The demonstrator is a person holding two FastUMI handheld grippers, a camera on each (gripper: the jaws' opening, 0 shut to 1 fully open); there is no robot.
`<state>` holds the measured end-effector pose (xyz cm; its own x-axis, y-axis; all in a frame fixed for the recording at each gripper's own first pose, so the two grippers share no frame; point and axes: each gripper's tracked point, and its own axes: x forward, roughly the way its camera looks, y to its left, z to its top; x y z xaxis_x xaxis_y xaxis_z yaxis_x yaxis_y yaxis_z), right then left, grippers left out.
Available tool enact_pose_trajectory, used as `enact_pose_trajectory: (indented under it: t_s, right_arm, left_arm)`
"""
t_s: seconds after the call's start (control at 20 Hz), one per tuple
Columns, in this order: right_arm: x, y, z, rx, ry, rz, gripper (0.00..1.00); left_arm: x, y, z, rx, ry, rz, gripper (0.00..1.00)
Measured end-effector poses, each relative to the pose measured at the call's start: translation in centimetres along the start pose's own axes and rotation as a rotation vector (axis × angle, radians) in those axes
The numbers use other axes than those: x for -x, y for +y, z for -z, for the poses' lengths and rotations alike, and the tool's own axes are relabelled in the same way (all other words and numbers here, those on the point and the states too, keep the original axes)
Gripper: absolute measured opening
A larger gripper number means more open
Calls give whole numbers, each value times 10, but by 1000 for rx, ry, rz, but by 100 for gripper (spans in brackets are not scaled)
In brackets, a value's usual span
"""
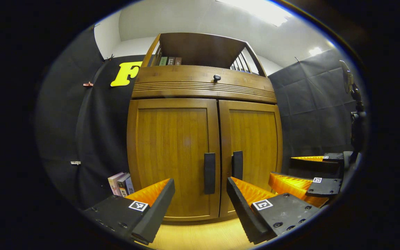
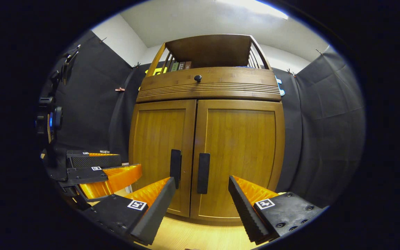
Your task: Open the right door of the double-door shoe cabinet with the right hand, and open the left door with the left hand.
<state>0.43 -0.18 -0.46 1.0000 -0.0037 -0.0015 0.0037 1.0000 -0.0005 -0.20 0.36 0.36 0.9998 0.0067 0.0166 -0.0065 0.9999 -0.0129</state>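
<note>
Double-door shoe cabinet [image 1: 203, 139] is seen dead ahead on a light wood floor [image 1: 200, 236], against the black cloth wall. Both doors are shut: left door [image 1: 174, 156], right door [image 2: 238, 156], each fitted with a dark vertical handle by the centre seam. A drawer with a round knob [image 1: 217, 77] is seen above. Left gripper [image 1: 200, 205] and right gripper [image 2: 201, 205] are held wide apart, nothing gripped, short of the handles.
</note>
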Motion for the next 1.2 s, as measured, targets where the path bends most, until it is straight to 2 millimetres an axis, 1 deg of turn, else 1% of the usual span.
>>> enact_pose_trajectory:
  t_s: [0.15, 0.2, 0.45, 0.5, 0.6, 0.8, 0.85, 1.0, 1.2]
  right_arm:
    - [-2, -2, -1, 2, -8, 15, 97]
    - [-3, -2, -1, 1, -7, 15, 99]
    - [-4, 0, 1, -3, -5, 14, 99]
    - [-3, 0, 1, -3, -5, 15, 97]
    - [-3, -2, 0, -1, -8, 18, 99]
    - [-2, -7, -2, -5, -10, 33, 99]
    - [-2, -7, -2, -6, -10, 36, 97]
    - [-6, -9, -1, -5, -12, 43, 97]
    - [-17, -7, 1, -8, -5, 41, 97]
  left_arm:
    - [1, 0, 0, 1, 2, 11, 93]
    - [1, 0, 1, 4, 3, 13, 93]
    - [0, 3, 1, 8, 8, 13, 93]
    - [0, 2, 1, 6, 6, 12, 93]
    - [0, 2, 0, 7, 2, 12, 93]
    - [2, 2, 0, 9, 0, 22, 93]
    - [2, 2, -1, 10, -2, 23, 93]
    - [4, 2, -1, 12, -6, 30, 93]
    - [4, 0, 1, 7, -4, 37, 93]
